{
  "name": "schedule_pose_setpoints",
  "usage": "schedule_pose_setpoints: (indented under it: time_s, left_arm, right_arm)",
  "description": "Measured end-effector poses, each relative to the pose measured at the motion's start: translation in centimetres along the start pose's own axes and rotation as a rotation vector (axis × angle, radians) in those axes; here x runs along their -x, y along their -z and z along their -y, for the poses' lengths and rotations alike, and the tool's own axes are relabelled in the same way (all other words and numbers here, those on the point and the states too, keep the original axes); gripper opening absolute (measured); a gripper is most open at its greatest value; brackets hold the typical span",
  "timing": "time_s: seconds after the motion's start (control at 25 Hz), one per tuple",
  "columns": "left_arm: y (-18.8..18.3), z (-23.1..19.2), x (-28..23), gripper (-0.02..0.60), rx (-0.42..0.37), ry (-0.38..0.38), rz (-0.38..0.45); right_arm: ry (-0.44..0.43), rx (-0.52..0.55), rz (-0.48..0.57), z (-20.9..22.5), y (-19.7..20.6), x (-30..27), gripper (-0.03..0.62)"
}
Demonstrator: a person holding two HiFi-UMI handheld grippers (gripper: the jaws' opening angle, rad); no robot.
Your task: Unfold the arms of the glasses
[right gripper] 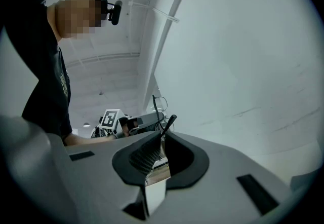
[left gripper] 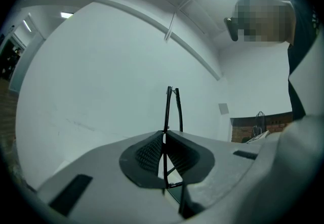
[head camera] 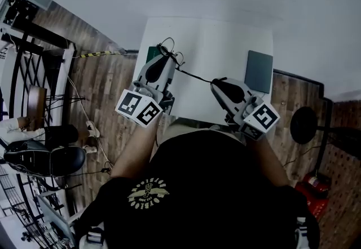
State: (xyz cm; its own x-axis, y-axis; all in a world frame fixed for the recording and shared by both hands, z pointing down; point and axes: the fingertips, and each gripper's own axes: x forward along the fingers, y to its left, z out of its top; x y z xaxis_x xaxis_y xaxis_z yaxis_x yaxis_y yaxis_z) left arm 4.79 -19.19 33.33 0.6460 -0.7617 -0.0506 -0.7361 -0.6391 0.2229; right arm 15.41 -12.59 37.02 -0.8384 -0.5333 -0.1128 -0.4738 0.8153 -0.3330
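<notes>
glasses: thin black wire glasses [head camera: 194, 75], held in the air above the white table [head camera: 225, 39], strung between both grippers
left gripper [head camera: 167, 57]: jaws pinching the frame end
right gripper [head camera: 218, 82]: jaws pinching one arm's tip
axis: that arm spans jaws to jaws
next: probably swing the right away while the left holds
</notes>
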Motion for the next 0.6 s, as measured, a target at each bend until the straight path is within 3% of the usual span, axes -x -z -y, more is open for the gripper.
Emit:
schedule_pose_setpoints:
  time_s: [0.24, 0.44, 0.6]
  left_arm:
    - [-1.4, -0.7, 2.3, 0.023, 0.021, -0.009, 0.003]
    - [-0.7, -0.5, 1.5, 0.023, 0.003, 0.002, -0.016]
    - [-0.3, -1.8, 1.2, 0.023, -0.035, -0.032, -0.028]
  right_arm:
    - [0.005, -0.029, -0.015, -2.3, 1.0, -0.9, 0.025]
    - [0.08, 0.012, -0.047, -1.4, 2.0, 0.2, 0.031]
    - [0.132, -0.035, -0.029, -0.6, 1.4, 1.2, 0.087]
